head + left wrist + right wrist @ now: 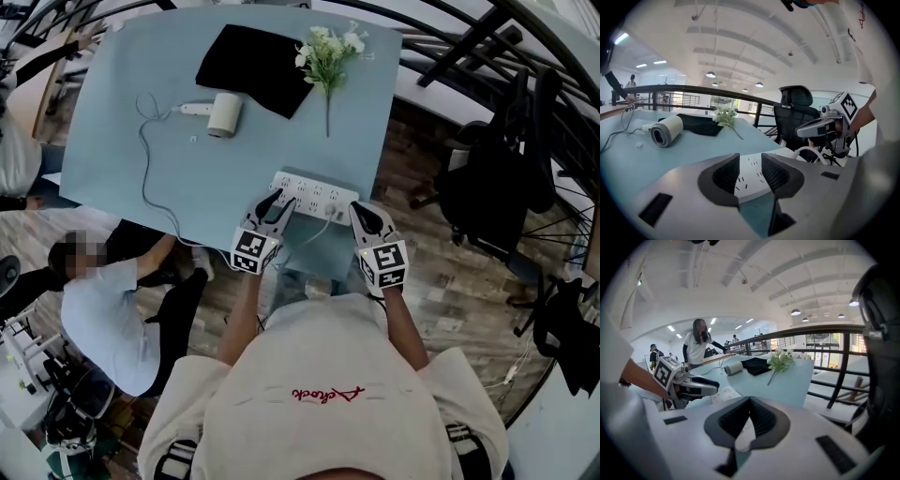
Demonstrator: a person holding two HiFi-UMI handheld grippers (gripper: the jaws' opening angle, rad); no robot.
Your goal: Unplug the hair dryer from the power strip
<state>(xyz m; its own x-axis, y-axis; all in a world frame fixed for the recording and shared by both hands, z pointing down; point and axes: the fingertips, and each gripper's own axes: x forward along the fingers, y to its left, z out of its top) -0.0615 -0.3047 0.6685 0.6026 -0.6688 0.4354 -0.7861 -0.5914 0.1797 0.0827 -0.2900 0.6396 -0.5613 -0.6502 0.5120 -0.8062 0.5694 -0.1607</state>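
At 6 o'clock on the surface (169,159) lies the power strip (314,195), left tool (277,201) at its 9 o'clock end with jaws partly apart, holding nothing, right tool (362,212) at its 3 o'clock end, closed and empty; hair dryer (223,114) well apart toward 11 o'clock.

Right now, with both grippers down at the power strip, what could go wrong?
The power strip lies at the near edge of the table; pulling a plug could lift it or drag it off. The left gripper is open over the strip's sockets with no plug between its jaws, so it may close on the wrong spot.
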